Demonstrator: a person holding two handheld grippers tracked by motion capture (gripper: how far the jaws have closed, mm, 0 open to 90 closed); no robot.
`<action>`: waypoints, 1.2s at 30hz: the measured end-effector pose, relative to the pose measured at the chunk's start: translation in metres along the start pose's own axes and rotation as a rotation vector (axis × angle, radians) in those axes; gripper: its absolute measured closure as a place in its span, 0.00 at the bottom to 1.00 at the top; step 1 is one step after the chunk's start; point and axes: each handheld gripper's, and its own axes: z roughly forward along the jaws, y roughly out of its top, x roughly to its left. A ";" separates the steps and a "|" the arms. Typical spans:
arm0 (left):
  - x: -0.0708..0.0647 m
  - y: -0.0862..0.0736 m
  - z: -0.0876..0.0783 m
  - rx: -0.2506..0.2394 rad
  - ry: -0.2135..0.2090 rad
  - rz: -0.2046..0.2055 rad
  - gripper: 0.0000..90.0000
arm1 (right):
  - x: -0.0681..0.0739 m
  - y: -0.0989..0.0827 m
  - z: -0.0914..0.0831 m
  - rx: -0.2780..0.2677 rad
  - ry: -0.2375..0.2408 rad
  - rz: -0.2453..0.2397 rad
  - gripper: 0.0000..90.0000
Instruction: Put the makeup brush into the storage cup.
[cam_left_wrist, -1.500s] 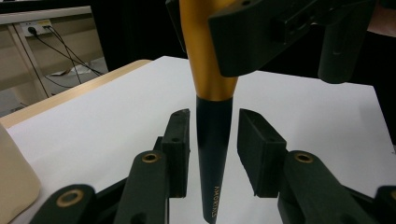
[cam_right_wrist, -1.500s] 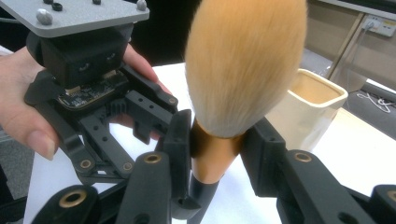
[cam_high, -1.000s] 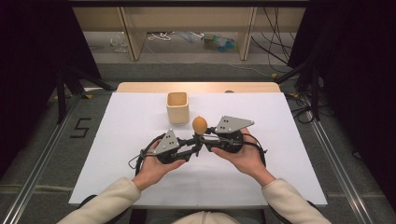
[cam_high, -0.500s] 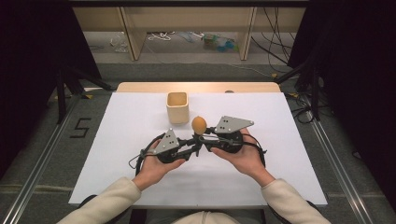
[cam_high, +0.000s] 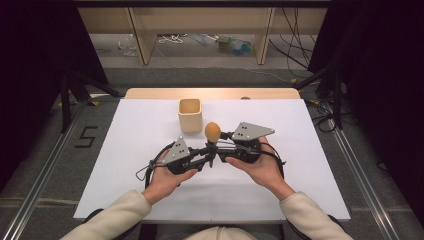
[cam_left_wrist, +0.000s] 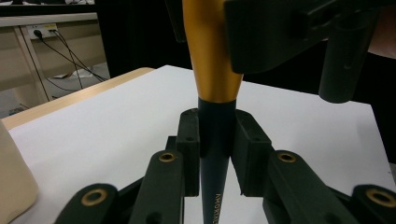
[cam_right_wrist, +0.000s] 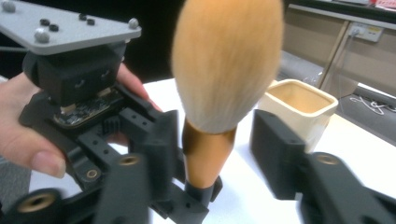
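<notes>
A make-up brush (cam_high: 212, 131) with orange bristles, a gold ferrule and a dark handle stands upright between the two grippers over the white table (cam_high: 300, 165). My left gripper (cam_left_wrist: 217, 135) is shut on the dark handle (cam_left_wrist: 215, 154) just below the ferrule. My right gripper (cam_right_wrist: 215, 135) comes in from the opposite side at ferrule height; its jaws have just been opening, the ferrule (cam_right_wrist: 205, 154) stands between them, and a gap shows on one side. In the high view the left gripper (cam_high: 210, 156) and right gripper (cam_high: 216, 145) meet at mid-table, each in one hand.
A cream square cup (cam_high: 190, 115) stands just behind and left of the brush, open side up and empty. The same cup (cam_right_wrist: 299, 105) appears behind the brush in the right gripper view. A wooden edge runs along the table's far side. Cables lie on the floor beyond.
</notes>
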 end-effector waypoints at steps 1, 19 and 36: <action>0.001 0.000 -0.001 0.002 0.001 0.004 0.82 | 0.000 0.000 0.000 -0.003 -0.005 0.007 0.46; 0.005 0.005 -0.009 -0.011 0.036 -0.004 0.83 | -0.005 -0.009 -0.024 -0.058 0.000 0.026 0.26; 0.014 0.010 -0.019 -0.024 0.065 0.004 0.83 | -0.012 -0.031 -0.061 -0.082 -0.099 0.065 0.18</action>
